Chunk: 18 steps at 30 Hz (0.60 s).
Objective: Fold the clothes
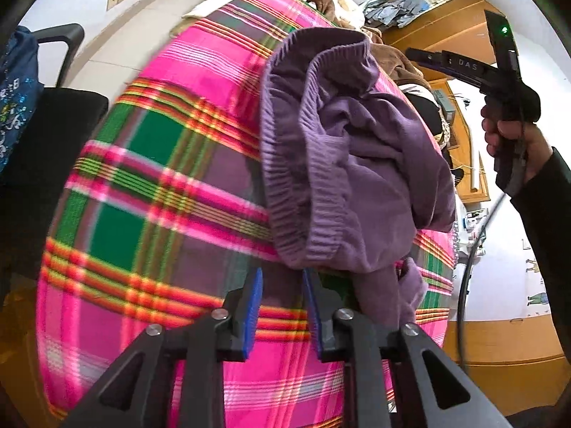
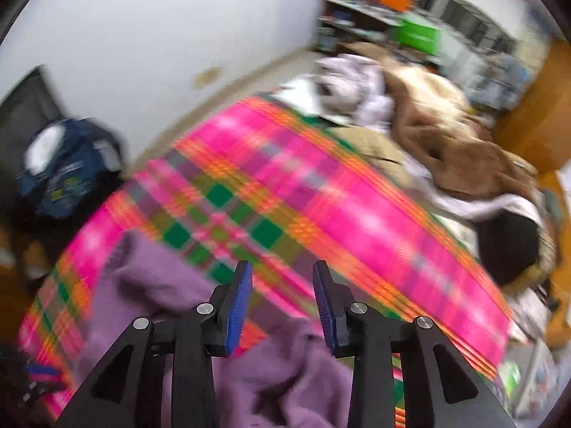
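A purple knit garment (image 1: 349, 164) lies bunched on a pink and green plaid bedsheet (image 1: 171, 178), its ribbed hem curled towards me. My left gripper (image 1: 282, 278) hovers just below that hem, jaws apart with only sheet between the blue pads (image 1: 252, 314). The right gripper (image 1: 464, 60), held by a hand (image 1: 506, 135), is raised at the right of the garment. In the right wrist view the right gripper (image 2: 282, 271) is open over the plaid sheet (image 2: 321, 192), and the purple garment (image 2: 271, 374) spreads beneath and to its left. That view is blurred.
A brown blanket (image 2: 446, 135), white clothes (image 2: 353, 85) and a black item (image 2: 506, 242) are heaped at the bed's far side. A dark chair (image 1: 53, 114) with a blue bag (image 1: 16, 96) stands left. Cluttered shelves (image 2: 410, 21) and wooden furniture (image 1: 456, 25) line the back.
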### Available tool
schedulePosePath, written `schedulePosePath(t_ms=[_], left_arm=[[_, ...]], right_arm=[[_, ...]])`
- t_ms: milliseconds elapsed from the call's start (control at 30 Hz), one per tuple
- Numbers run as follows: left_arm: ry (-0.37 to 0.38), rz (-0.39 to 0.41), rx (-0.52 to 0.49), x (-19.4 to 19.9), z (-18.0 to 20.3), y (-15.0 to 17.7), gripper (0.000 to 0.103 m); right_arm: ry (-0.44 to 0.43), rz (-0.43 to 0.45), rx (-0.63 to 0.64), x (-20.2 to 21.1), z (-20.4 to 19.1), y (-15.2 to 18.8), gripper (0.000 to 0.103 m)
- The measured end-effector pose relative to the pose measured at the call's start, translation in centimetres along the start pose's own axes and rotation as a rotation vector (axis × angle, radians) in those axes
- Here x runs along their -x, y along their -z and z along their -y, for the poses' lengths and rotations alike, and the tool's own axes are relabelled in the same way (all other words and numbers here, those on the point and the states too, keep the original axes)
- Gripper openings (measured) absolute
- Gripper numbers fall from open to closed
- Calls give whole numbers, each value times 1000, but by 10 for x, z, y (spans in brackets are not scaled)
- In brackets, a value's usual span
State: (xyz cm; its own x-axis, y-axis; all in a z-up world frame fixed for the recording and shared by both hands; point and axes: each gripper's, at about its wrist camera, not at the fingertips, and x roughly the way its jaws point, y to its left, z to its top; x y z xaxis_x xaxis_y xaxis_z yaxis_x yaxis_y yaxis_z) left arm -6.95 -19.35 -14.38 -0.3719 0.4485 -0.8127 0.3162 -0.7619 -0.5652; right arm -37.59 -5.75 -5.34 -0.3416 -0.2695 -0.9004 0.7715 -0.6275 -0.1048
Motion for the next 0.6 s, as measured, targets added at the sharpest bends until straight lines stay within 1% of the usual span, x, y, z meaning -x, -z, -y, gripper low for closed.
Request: schedulePosePath(t_ms=[100, 267, 400, 500, 533, 567, 600], left_arm=[[22, 3, 20, -7, 0, -1, 30], [37, 28, 50, -16, -4, -3, 32], [48, 44, 61, -25, -3, -1, 33], [45, 49, 82, -30, -4, 2, 33], [44, 54, 88, -30, -5, 3, 33], [44, 59, 93, -30, -5, 4, 33], [46, 61, 97, -30, -5, 4, 33]], right_arm=[[-79, -21, 118, -10, -28, -1, 38], [-157, -74, 283, -31, -62, 6, 38], [-210, -120, 372, -55, -76, 0, 38], [-210, -145, 418, -72, -83, -3, 36], [-194, -152, 415, -75, -83, -5, 17], [-178, -156, 408, -77, -83, -7, 7], [-161, -149, 385, -79, -78, -10, 6]])
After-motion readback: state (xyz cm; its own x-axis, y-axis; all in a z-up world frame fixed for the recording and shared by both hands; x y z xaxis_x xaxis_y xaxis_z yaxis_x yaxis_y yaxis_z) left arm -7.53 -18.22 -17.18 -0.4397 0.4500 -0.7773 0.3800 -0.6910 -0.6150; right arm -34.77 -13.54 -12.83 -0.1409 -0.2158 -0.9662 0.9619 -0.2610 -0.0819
